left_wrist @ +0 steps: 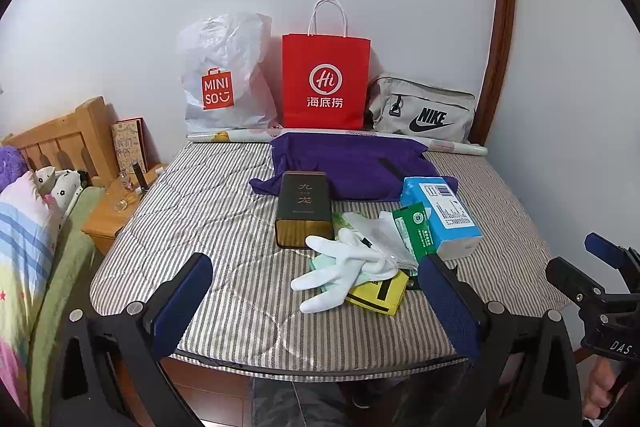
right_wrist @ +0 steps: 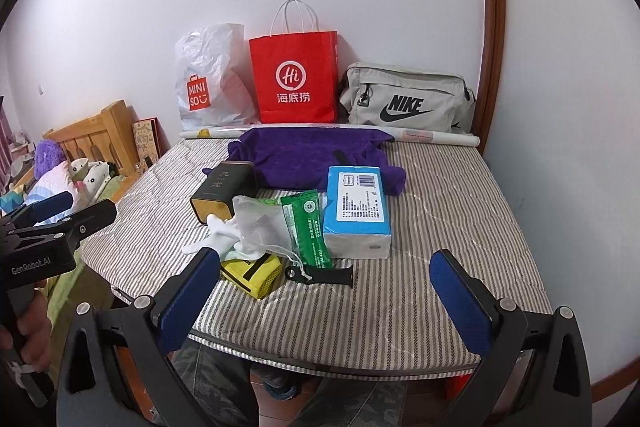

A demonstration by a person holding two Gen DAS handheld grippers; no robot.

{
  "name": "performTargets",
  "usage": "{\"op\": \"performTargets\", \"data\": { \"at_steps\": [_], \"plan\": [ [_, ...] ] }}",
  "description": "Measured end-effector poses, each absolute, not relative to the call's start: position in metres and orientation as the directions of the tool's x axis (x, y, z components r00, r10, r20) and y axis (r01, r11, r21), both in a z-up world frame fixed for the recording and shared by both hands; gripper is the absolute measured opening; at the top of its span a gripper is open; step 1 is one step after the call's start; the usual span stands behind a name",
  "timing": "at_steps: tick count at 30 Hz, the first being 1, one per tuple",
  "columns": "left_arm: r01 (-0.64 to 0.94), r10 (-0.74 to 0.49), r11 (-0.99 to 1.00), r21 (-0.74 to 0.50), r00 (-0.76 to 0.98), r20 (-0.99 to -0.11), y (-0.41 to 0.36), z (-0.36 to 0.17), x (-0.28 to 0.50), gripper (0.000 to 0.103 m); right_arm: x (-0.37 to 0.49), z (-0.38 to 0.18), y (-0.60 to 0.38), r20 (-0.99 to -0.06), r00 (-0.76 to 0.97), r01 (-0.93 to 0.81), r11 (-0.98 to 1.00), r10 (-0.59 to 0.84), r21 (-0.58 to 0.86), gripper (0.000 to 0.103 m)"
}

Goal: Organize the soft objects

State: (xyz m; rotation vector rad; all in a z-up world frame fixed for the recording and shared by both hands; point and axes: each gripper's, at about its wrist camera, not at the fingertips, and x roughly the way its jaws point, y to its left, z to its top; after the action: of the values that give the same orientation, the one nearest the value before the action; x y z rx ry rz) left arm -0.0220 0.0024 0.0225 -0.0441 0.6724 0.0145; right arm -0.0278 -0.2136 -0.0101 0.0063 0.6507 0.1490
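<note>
The striped mattress [left_wrist: 208, 227] carries all the items, with three bags standing at its far edge against the wall: a white plastic bag [left_wrist: 228, 75], a red paper bag [left_wrist: 325, 81] and a grey Nike bag [left_wrist: 424, 111]. A rolled sheet [left_wrist: 456, 147] lies along the foot of those bags.

A purple towel [left_wrist: 352, 163] lies crumpled on the far half of the mattress, just in front of the bags. A blue tissue pack [left_wrist: 444, 215] rests against the towel's right corner. A dark tin [left_wrist: 304, 209] lies on its side, its far end touching the towel's left edge.

Between tin and tissue pack sits a loose pile: a white glove [left_wrist: 340, 271] on top, fingers pointing to the left, a clear plastic bag [right_wrist: 260, 227] beside it, and a green sachet [right_wrist: 306, 231] leaning against the tissue pack. A yellow pouch [right_wrist: 254, 273] lies partly under the glove at the near side. A black strap [right_wrist: 320, 273] lies flat just right of the pouch.

The left tongs [left_wrist: 316, 307] are spread wide, holding nothing, above the near edge of the mattress, just short of the pile. The right tongs [right_wrist: 324, 299] are likewise spread wide and hold nothing, positioned near the strap.
</note>
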Motion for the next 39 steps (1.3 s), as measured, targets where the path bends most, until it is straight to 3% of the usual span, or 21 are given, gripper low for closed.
{"op": "performTargets", "data": {
  "at_steps": [39],
  "plan": [
    [-0.030,0.004,0.999,-0.032,0.784,-0.621,0.0009,0.0206,-0.0242,0.103,-0.0308,-0.0086,-0.2118,-0.596,0.789,-0.146,0.988,0.149,0.053,0.103]
  ]
}}
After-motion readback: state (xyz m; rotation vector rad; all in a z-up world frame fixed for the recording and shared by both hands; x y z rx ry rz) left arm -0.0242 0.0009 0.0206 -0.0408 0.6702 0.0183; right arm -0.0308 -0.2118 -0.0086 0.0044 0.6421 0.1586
